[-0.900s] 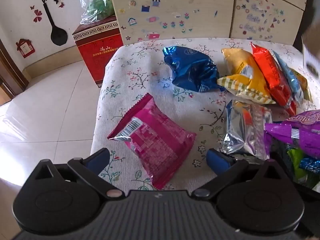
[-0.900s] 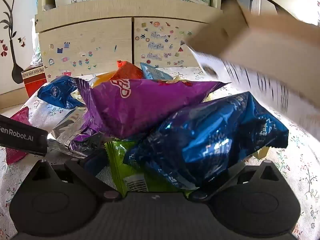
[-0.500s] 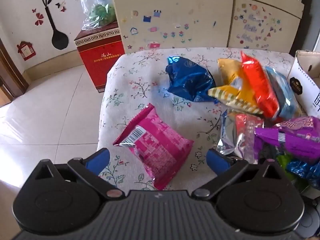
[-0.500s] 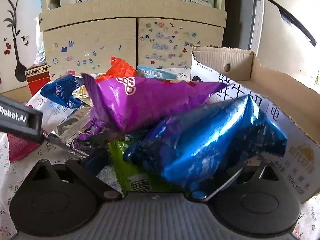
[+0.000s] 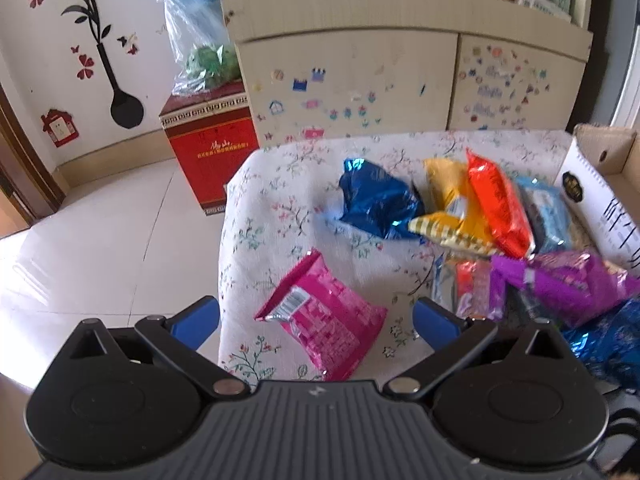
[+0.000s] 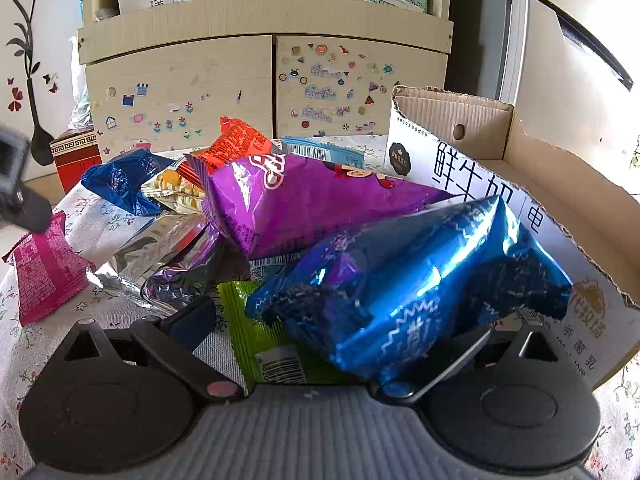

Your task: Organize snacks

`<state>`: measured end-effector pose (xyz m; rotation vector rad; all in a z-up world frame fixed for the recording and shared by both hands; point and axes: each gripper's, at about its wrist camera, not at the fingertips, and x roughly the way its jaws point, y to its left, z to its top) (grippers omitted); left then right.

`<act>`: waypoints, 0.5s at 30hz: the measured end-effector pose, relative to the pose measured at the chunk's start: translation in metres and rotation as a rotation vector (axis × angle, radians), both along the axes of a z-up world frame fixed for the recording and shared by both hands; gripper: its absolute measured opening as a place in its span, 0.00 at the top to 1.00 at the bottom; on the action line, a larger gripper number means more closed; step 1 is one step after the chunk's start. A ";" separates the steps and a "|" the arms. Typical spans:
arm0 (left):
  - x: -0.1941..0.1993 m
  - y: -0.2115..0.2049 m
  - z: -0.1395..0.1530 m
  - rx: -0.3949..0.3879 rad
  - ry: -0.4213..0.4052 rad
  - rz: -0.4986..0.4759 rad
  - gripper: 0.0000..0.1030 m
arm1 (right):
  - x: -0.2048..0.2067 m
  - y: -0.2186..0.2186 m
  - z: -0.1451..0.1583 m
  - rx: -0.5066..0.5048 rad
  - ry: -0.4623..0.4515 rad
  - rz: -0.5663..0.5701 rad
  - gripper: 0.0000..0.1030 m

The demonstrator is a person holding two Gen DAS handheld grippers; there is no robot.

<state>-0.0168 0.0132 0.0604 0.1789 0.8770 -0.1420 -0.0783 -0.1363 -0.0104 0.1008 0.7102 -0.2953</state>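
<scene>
My left gripper point(image 5: 316, 320) is open and empty, with a pink snack packet point(image 5: 324, 320) on the floral cloth between and just beyond its fingers. Farther on lie a dark blue bag point(image 5: 376, 200), a yellow bag point(image 5: 452, 208), an orange bag point(image 5: 500, 208) and a purple bag point(image 5: 568, 284). My right gripper point(image 6: 320, 320) stands wide over a shiny blue bag point(image 6: 420, 280) and a green packet point(image 6: 264, 340); its right finger is hidden by the blue bag. A purple bag point(image 6: 304, 204) lies behind. An open cardboard box point(image 6: 500, 168) stands at the right.
A silver packet point(image 6: 160, 256) lies left of the purple bag. The table edge point(image 5: 224, 248) drops to a tiled floor on the left. A red box point(image 5: 208, 148) stands on the floor by a stickered cabinet point(image 5: 352, 80) behind the table.
The left gripper has drawn back and up, so the pink packet looks smaller and farther. The cardboard box, blurred and moving at first, now stands still at the right of the snacks.
</scene>
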 end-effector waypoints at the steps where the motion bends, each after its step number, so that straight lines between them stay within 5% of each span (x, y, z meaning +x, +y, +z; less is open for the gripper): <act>1: -0.001 0.000 0.004 -0.007 -0.002 -0.007 0.01 | 0.000 0.000 0.000 0.000 -0.002 -0.001 0.00; 15: -0.015 -0.014 0.051 0.012 -0.024 -0.222 0.01 | 0.000 0.000 0.000 -0.001 0.000 -0.003 0.00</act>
